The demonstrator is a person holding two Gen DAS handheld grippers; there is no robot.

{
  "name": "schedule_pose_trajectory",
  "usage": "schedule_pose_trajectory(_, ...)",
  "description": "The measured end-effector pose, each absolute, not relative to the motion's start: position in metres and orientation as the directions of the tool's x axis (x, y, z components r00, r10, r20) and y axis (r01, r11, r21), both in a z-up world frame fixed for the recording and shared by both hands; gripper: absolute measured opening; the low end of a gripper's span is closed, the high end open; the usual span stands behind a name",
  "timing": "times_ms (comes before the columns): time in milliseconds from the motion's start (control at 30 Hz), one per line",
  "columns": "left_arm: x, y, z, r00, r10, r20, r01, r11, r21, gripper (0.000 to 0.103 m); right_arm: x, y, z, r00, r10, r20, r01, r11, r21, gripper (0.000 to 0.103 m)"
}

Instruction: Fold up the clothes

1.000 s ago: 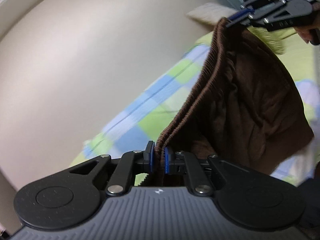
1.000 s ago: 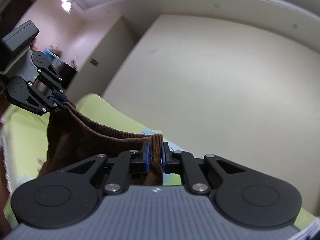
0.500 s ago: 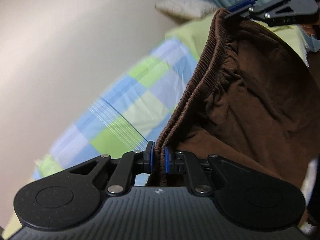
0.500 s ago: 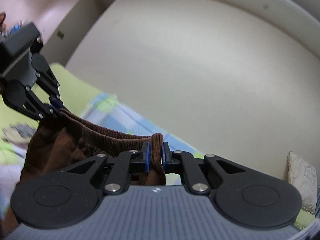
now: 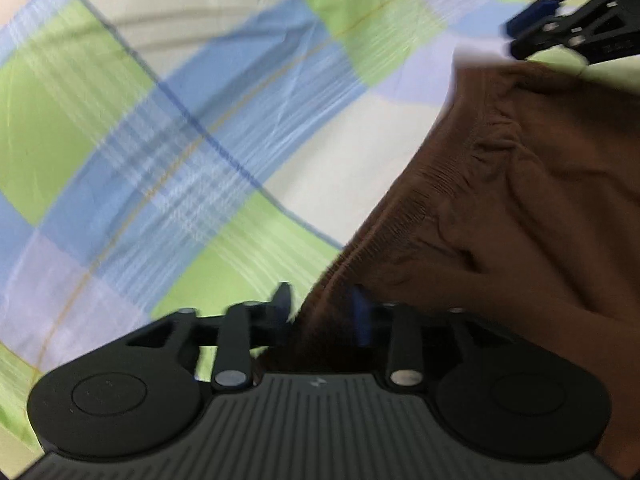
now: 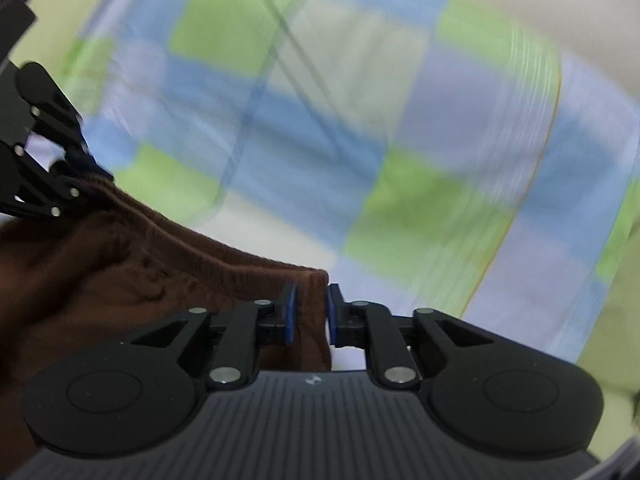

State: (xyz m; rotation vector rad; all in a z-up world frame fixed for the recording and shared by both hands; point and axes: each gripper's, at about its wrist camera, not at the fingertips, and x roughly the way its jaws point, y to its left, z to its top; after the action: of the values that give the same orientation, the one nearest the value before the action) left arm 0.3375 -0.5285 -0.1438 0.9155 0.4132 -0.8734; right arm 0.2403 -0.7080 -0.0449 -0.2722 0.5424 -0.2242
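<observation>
Brown shorts (image 5: 520,200) with a ribbed elastic waistband hang between my two grippers over the bed. My left gripper (image 5: 320,312) has the waistband end between its fingers, which stand wider apart than before; the cloth hides how firmly they hold. It also shows at the left of the right wrist view (image 6: 80,168). My right gripper (image 6: 309,312) is shut on the other waistband end (image 6: 240,268) and shows at the top right of the left wrist view (image 5: 524,32). The frames are blurred by motion.
A bedsheet (image 5: 180,128) checked in blue, green and cream fills both views below the shorts (image 6: 360,140). A plain pale green part of the bed (image 6: 616,360) lies at the right edge.
Both grippers have tipped and dropped from facing the wall to facing the sheet, carrying the shorts down. The left gripper's fingers have spread apart around the waistband.
</observation>
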Motion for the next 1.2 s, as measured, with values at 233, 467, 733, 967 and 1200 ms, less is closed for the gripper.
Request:
schedule_pose_trajectory(233,0.326,-0.442,-0.093,0.535,-0.534,-0.654,0.836,0.445,0.321,0.059,0.167,-0.727,-0.026,0.839,-0.255,-0.481,0.191,0.965,-0.178,0.030)
schedule_pose_trajectory(467,0.241,-0.345,-0.085,0.253,-0.622,-0.741,0.875,0.473,-0.098,0.059,0.050,-0.708,-0.038,0.810,-0.209,-0.548,0.257,0.966,0.011,0.040)
schedule_pose_trajectory(733,0.204,-0.339,-0.127,0.124,-0.618,-0.776,0.842,0.480,-0.248,0.059,-0.058,-0.683,-0.077,0.764,-0.148,-0.627,0.371,0.897,0.240,0.044)
schedule_pose_trajectory(967,0.201,-0.349,-0.123,0.151,-0.610,-0.778,0.861,0.468,-0.199,0.000,-0.058,-0.682,-0.091,0.789,-0.077,-0.609,0.355,0.867,0.349,0.004)
schedule_pose_trajectory(1200,0.215,-0.326,-0.099,0.256,-0.534,-0.806,0.866,0.497,-0.054,0.000,-0.106,-0.696,-0.044,0.774,-0.264,-0.576,0.418,0.896,0.151,0.002)
